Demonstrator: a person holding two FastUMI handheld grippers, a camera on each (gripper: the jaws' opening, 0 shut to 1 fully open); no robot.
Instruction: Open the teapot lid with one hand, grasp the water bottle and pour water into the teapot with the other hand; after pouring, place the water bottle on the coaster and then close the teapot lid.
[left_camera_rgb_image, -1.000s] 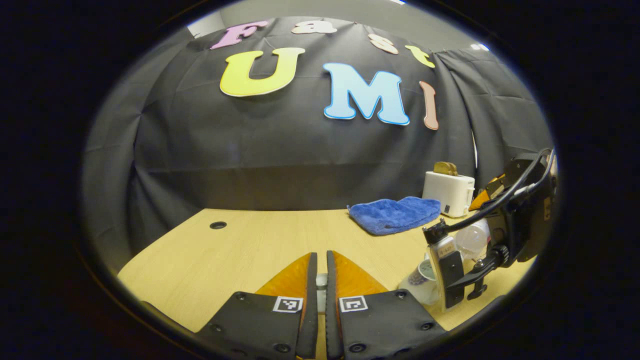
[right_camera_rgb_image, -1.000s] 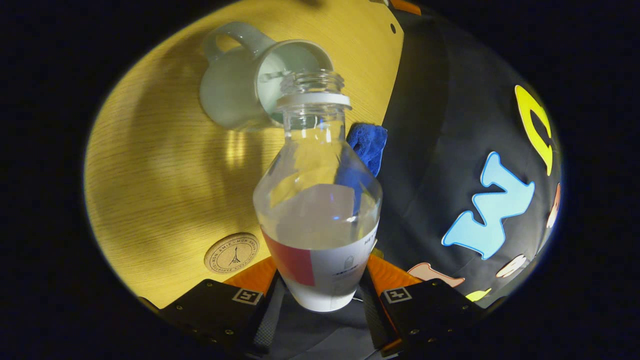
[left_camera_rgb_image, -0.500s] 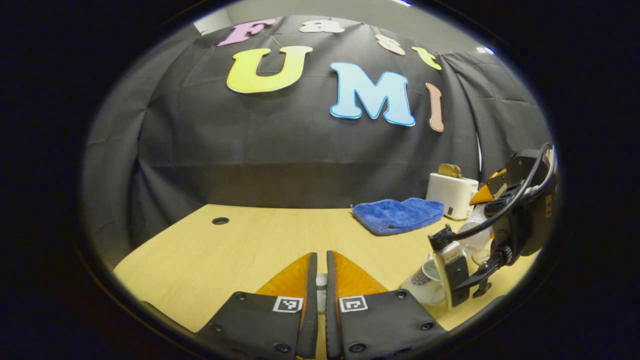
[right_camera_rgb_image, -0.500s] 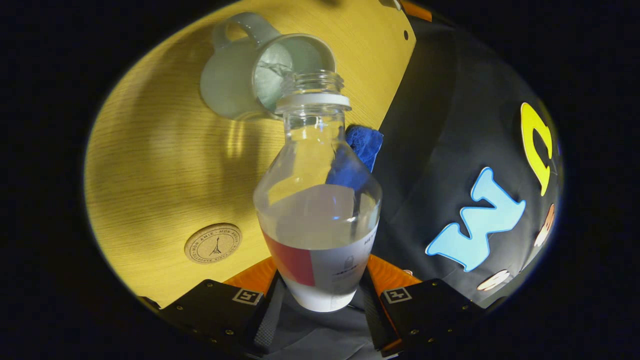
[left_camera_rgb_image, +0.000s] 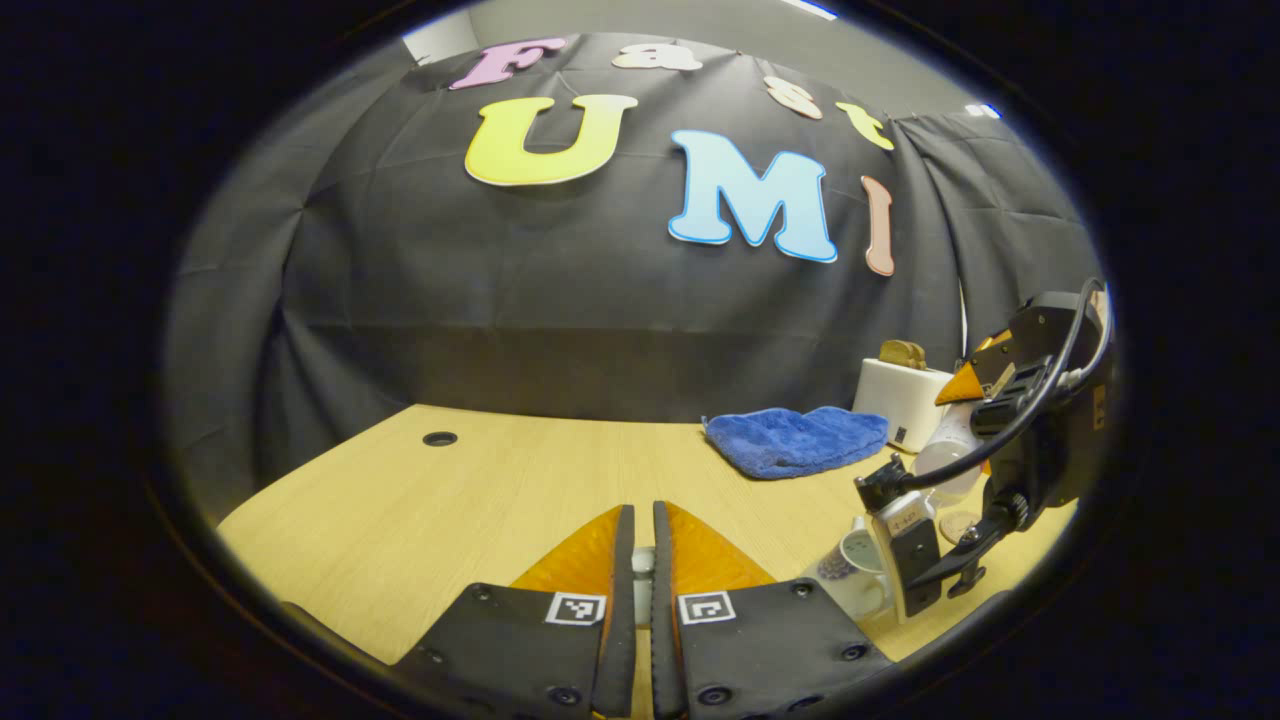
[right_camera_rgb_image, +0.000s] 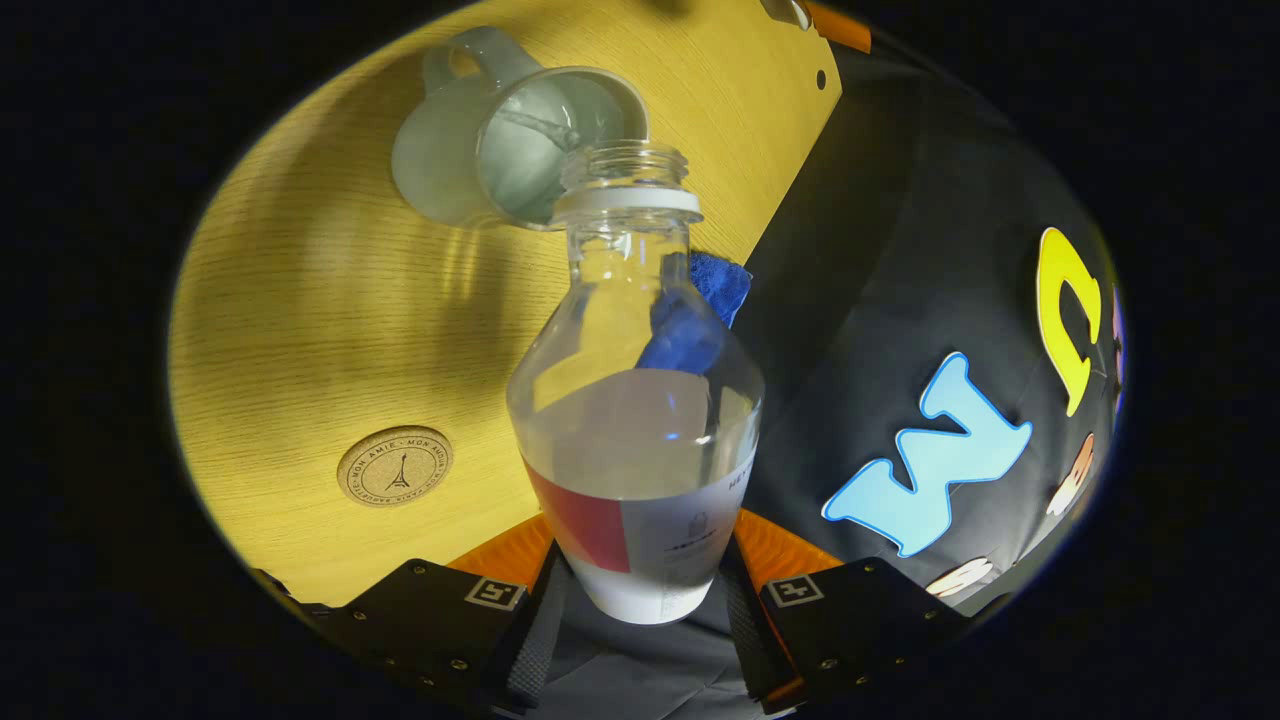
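In the right gripper view my right gripper is shut on the base of the clear water bottle, which still holds some water. The bottle's open mouth sits at the near rim of the pale lidless teapot on the wooden table. A round cork coaster lies nearer, to the left. In the left gripper view my left gripper is shut with a small white piece, seemingly the teapot lid, pinched between the fingers. Far right there, the right gripper holds the bottle above the teapot.
A blue cloth lies at the back of the table, with a white toaster to its right. A cable hole sits in the back left of the tabletop. The cloth also shows behind the bottle's neck.
The right gripper has lifted and tipped the bottle back, so its mouth has drawn from over the teapot's opening toward the rim. The left gripper stays shut and has barely shifted.
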